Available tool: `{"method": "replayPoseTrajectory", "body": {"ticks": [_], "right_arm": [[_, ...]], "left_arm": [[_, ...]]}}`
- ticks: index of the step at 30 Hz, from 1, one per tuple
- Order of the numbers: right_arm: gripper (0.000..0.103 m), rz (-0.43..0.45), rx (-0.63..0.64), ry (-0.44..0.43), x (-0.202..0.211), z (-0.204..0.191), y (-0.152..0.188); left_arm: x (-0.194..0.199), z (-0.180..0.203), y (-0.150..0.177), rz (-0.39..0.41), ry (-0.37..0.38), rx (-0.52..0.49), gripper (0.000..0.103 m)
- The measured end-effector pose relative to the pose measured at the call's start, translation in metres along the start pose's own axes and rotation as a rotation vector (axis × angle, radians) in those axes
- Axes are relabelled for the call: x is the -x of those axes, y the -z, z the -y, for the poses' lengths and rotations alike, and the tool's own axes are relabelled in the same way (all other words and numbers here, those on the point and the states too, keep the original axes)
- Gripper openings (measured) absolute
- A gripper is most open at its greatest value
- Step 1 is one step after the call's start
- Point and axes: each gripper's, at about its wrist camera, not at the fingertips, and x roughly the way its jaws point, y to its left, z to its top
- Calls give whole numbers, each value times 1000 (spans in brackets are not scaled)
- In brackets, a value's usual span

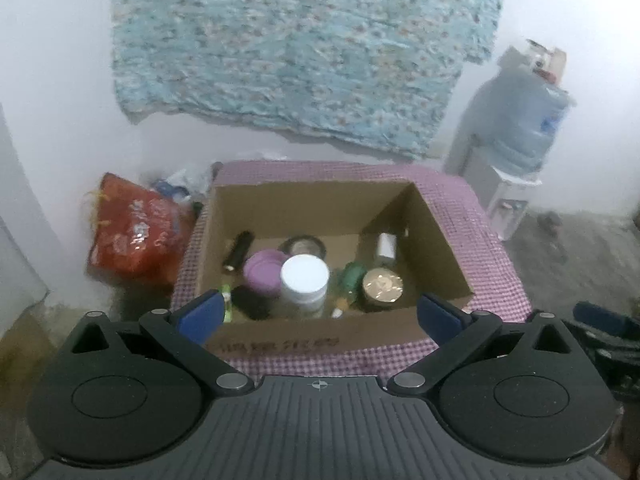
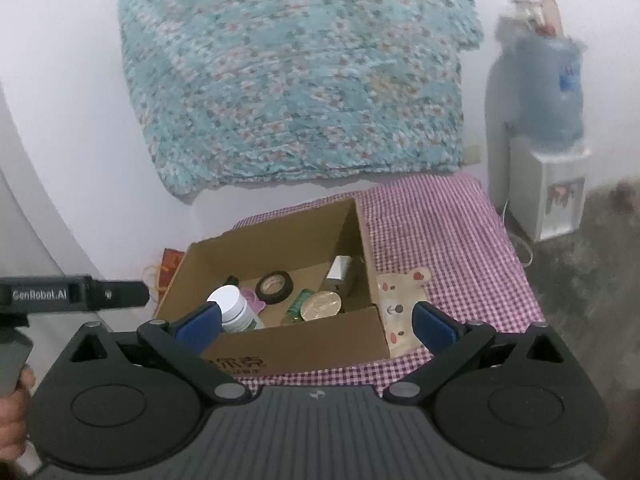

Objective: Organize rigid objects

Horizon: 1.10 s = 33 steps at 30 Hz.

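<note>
While both hover above the cardboard box (image 1: pixel 320 200), left claw (image 1: pixel 320 314) spread and empty, right claw (image 2: pixel 316 324) likewise.

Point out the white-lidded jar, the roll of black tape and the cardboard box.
white-lidded jar (image 1: pixel 305 275), left wrist view, lid top.
roll of black tape (image 2: pixel 274 287), right wrist view, upper ring face.
cardboard box (image 1: pixel 304 204), left wrist view, inner back wall.

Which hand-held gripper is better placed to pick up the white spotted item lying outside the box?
Right hand-held gripper: open, with the spotted item just beside its right finger; the left wrist view does not show this item.
</note>
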Motion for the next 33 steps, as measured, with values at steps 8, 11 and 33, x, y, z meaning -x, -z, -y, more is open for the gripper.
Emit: {"method": "replayPoseTrajectory", "body": {"ticks": [8,11,33], "right_arm": [[103,41,76,71,11,-40,-4],[103,62,104,111,16,-48,-5],[103,247,197,347,31,-81,-2]], "left_arm": [[23,6,16,105,-50,-36,103],[27,7,17,133,-50,-56,103],[16,-21,24,79,-68,59,103]]}}
